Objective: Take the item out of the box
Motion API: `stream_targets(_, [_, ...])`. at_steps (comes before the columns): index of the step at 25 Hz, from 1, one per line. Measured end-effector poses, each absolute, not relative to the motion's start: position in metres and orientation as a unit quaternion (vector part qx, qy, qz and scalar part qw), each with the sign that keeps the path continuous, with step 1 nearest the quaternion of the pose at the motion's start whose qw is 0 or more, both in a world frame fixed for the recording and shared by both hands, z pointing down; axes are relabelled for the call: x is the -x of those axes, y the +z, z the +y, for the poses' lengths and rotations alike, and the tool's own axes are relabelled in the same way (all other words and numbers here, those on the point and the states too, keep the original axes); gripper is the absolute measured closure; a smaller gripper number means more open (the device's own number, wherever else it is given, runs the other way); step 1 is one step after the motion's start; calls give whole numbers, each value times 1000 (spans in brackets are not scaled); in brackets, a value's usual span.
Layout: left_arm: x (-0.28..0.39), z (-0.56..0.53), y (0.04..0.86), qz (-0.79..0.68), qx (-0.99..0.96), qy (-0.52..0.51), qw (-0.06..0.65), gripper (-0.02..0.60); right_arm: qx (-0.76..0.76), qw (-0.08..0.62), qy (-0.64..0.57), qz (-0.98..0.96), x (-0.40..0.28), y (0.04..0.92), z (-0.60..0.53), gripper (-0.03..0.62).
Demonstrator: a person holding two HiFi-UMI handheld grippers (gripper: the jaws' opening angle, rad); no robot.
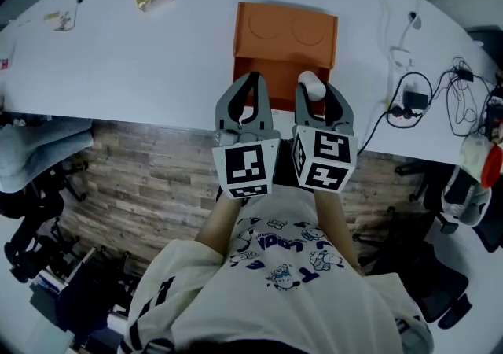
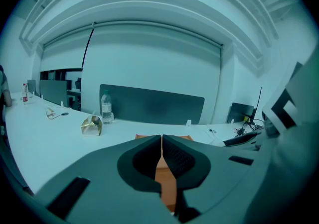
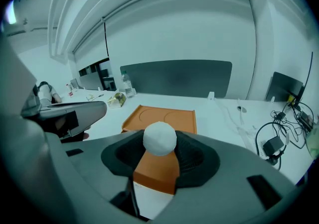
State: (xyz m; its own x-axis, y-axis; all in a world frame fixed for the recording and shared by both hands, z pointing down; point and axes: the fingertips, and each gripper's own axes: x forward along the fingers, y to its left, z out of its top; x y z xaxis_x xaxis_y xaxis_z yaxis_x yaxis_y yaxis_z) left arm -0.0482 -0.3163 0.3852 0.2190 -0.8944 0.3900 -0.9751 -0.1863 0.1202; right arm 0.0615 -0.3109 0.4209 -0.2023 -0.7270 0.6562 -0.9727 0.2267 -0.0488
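Nearest us, the right gripper [image 3: 160,152] is clamped on the white ball [image 3: 159,138], which sits high between its two dark pads, near the tips. The left gripper [image 2: 161,144], just beside it on its left, has its jaws pressed together with nothing in them. Directly under and ahead of both sets of jaws lies the orange box [image 1: 284,30], its flat part with two round recesses stretching away from the tips. We judge the main step mostly done: the ball looks raised above the box's near end, not resting in it. What is left is carrying it clear and setting it on the white table [image 1: 141,61]. Farther ahead, left of the left gripper, stand a gold packet [image 2: 91,125] and a water bottle [image 2: 105,107].
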Motion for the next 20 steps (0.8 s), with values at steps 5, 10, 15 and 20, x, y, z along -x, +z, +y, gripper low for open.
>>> stream_targets(5, [49, -314, 371, -618, -763, 106, 159, 560, -576, 249, 221, -747, -59, 405, -311, 401])
stream_targets(10, [48, -311, 359, -621, -763, 98, 148, 560, -578, 238, 210, -752, -59, 391, -311, 401])
stream_targets(15, [49, -309, 345, -627, -762, 89, 136, 560, -577, 229, 198, -758, -57, 378, -310, 401])
stream_targets(20, [49, -309, 333, -632, -761, 79, 123, 560, -575, 219, 184, -767, -55, 366, -310, 401])
